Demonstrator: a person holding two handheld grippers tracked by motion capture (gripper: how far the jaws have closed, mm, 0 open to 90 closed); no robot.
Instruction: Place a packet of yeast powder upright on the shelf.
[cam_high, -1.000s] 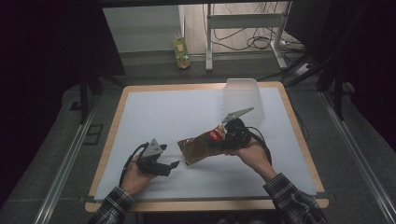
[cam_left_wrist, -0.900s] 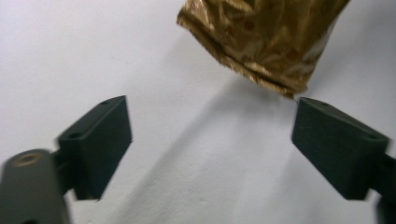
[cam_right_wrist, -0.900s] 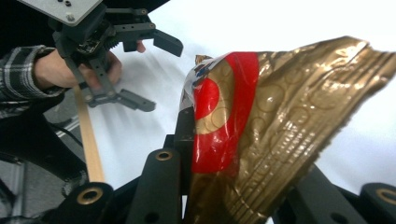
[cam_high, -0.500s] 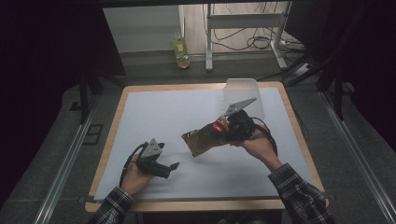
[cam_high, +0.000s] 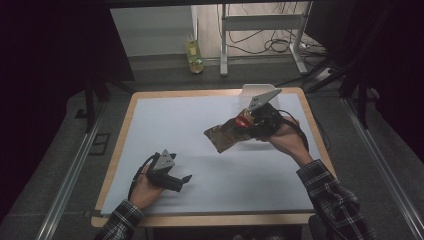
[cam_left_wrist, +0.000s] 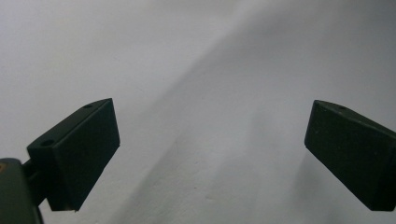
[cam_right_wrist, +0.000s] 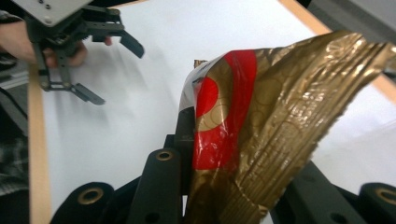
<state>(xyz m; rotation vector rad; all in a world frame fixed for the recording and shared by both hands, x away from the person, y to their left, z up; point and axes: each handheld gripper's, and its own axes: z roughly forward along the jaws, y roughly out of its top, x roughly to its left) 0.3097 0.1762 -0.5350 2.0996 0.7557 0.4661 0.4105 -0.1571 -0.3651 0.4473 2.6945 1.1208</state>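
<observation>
High view: the right gripper (cam_high: 246, 123), raised above the white table (cam_high: 165, 125), clamps one end of a crumpled gold-and-red foil packet (cam_high: 226, 136), which hangs out to its left; a clear container (cam_high: 254, 91) stands behind it. The left gripper (cam_high: 181, 181) rests near the front edge, well apart from the packet, jaws spread and empty, having just been opening. Left gripper view: both black jaws stand wide over bare table. Right gripper view: the packet rises from between the closed jaws, pinched at its lower end.
</observation>
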